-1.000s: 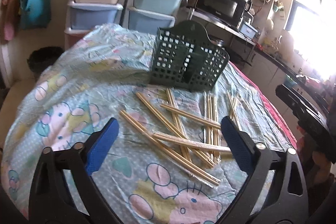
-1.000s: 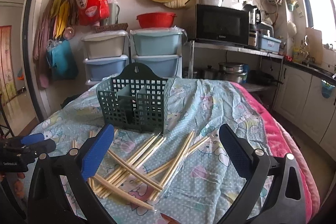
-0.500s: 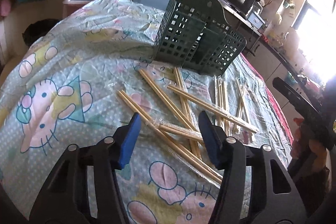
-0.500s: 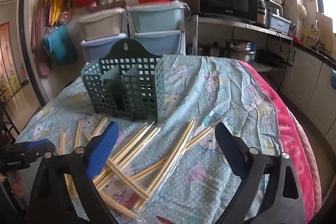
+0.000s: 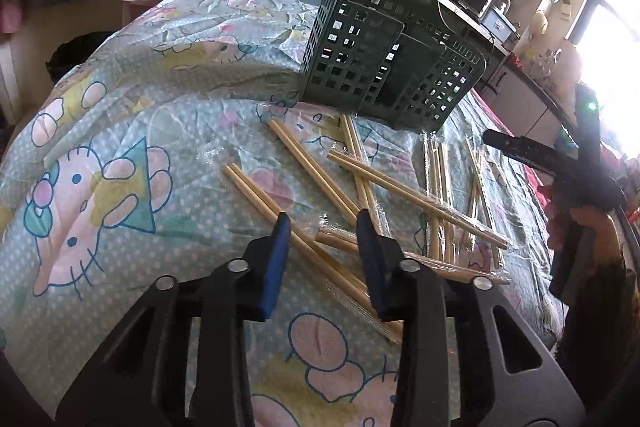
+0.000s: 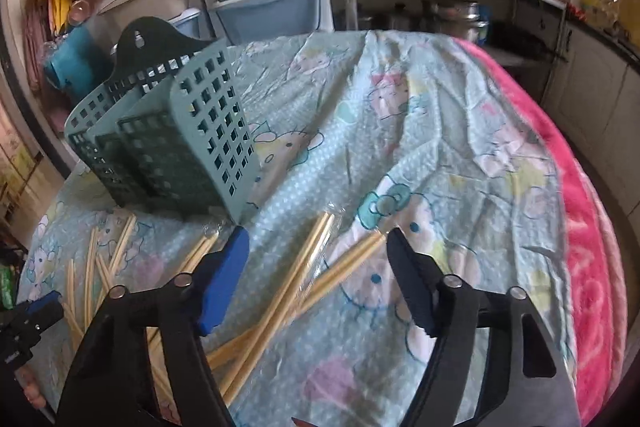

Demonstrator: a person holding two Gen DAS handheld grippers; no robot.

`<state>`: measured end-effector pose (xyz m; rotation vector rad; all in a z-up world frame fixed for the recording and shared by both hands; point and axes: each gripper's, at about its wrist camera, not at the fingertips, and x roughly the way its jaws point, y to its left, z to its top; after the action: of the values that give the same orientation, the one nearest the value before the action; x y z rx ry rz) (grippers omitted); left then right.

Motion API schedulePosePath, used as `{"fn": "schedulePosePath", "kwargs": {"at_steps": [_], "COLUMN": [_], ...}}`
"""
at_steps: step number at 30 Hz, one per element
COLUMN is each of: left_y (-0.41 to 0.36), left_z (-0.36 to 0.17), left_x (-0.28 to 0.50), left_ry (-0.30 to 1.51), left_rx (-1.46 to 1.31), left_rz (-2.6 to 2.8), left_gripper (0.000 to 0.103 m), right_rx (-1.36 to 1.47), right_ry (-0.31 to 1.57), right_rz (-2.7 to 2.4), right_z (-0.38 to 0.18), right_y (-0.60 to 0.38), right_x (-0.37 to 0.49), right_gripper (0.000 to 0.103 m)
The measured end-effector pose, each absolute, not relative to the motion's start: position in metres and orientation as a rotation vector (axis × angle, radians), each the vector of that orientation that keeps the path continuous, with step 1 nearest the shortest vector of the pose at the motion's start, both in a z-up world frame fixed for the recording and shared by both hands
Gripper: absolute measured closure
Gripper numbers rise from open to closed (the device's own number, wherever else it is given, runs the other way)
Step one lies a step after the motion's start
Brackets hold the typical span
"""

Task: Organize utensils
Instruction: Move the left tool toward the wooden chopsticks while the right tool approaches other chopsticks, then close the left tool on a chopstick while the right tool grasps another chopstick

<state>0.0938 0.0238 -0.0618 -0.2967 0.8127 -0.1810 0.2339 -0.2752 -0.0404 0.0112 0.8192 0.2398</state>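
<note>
Straddling wrapped chopsticks point(image 5: 320, 255), left gripper point(image 5: 322, 231) half-closed, ungripped; right gripper point(image 6: 318, 247) spread wide near green caddy point(image 6: 172, 139).

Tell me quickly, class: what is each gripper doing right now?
Left gripper: jaws partly open around a wrapped chopstick pair, not gripping.
Right gripper: jaws open, holding nothing.

My pale tan chopsticks point(image 5: 308, 171) lie on the light blue cartoon-cat cloth point(image 5: 120, 131) beside my dark green grid-holed basket point(image 5: 384, 55); pink blanket point(image 6: 584, 227) borders it.
</note>
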Motion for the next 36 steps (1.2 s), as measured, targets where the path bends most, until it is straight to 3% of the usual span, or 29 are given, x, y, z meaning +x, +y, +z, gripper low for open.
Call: {"fn": "schedulePosePath", "kwargs": {"at_steps": [10, 23, 36], "left_y": [0.027, 0.026, 0.035], "left_z": [-0.063, -0.066, -0.059], "left_x": [0.099, 0.105, 0.109], "left_ry": [0.818, 0.827, 0.814], "left_rx": [-0.301, -0.328, -0.376], "left_rz": [-0.178, -0.215, -0.304], "left_gripper": [0.091, 0.094, 0.101], "right_rx": [0.028, 0.095, 0.109], "right_ry": [0.930, 0.944, 0.826], "right_rz": [0.262, 0.256, 0.290], "right_z": [-0.062, -0.067, -0.034], "right_y": [-0.276, -0.291, -0.290], "right_x": [0.280, 0.297, 0.276], "right_gripper": [0.060, 0.090, 0.096]}}
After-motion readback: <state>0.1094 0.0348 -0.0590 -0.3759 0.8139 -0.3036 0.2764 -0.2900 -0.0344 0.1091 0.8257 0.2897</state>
